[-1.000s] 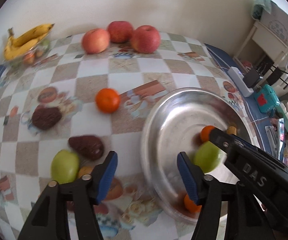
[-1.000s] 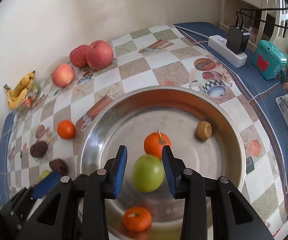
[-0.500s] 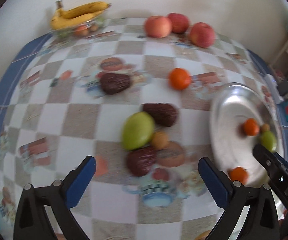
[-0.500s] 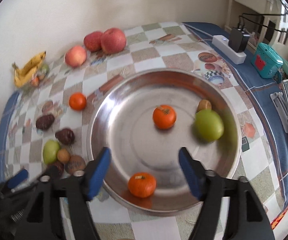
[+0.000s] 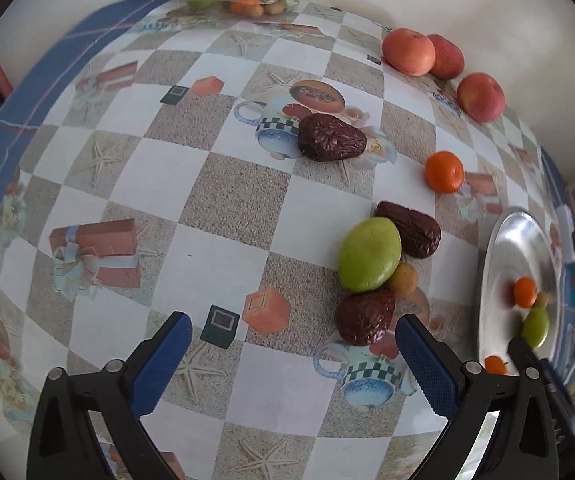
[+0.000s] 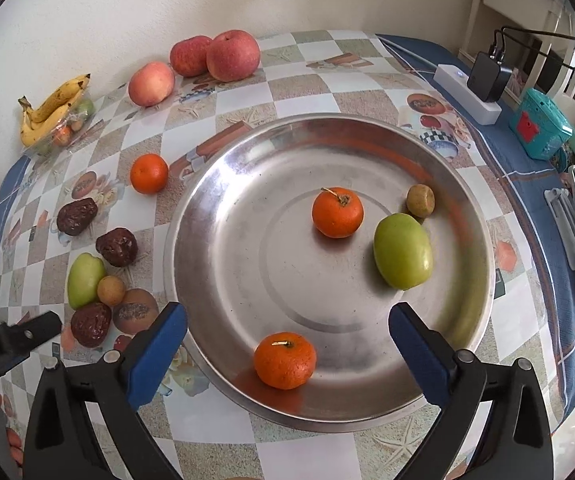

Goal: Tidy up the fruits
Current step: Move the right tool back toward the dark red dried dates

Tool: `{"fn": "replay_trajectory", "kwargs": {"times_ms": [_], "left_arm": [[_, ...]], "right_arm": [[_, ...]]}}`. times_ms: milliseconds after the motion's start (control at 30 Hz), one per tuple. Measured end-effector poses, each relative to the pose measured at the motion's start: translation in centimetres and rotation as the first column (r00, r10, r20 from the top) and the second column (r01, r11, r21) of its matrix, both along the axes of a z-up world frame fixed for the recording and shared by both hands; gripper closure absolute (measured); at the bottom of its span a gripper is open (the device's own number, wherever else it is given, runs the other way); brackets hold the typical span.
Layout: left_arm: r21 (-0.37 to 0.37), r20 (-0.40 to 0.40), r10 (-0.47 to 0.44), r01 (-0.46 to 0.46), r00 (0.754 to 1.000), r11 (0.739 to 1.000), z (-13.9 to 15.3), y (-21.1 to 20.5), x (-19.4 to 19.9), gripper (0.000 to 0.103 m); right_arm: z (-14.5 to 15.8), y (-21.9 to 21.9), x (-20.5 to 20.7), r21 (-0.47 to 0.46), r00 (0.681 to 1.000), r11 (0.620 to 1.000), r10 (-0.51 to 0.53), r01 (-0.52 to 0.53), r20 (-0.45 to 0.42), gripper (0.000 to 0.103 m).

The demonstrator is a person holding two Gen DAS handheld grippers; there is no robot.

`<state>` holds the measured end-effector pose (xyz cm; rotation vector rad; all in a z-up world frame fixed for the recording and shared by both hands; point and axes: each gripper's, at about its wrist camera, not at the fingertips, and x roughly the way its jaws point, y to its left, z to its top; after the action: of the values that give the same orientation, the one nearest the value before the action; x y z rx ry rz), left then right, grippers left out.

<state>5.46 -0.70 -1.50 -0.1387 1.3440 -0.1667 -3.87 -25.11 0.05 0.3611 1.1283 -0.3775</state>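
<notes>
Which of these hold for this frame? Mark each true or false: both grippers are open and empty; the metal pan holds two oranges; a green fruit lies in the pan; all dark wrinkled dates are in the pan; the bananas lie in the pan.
1. Both the left gripper and right gripper are open and empty. True.
2. The round silver metal pan holds two oranges. True.
3. A green oval fruit lies in the pan. True.
4. All dark wrinkled dates are in the pan. False: all three lie on the checkered tablecloth.
5. The yellow bananas lie in the pan. False: they rest on a clear bowl by the wall.
</notes>
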Motion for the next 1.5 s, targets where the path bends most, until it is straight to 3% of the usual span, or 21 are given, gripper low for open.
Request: {"fn": "replay_trajectory", "kwargs": {"times_ms": [367,700,1233,1500], "left_arm": [[-0.096,-0.085,0.185,-0.193,0.979,0.977,-1.4,3.8,1.9,0.0],[-0.012,-0.026,0.188,-0.188,0.982,0.982,-0.9,5.3,2.9,0.0],[0.004,-0.071,0.148,-0.148,0.986,0.989,-2.7,4.5,3.6,0.0],[0.026,-0.066,0.137,-0.135,0.988,0.99,-2.3,6.1,2.6,0.0]], "right_arm": [[-0.2,1.0,1.1,0.024,0.999,0.999,0.045,-0.045,0.015,0.002],[0.8,4.8,2.7,-0.003,0.988,0.988,0.153,-0.153,0.035,0.002],[0.2,11.1,4.5,-0.037,0.945,0.944,0.327,-0.327,0.006,0.002],[-1.3,13.1,5.6,0.002,0.93,0.93,0.367,-0.367,-0.021,0.002]]}}
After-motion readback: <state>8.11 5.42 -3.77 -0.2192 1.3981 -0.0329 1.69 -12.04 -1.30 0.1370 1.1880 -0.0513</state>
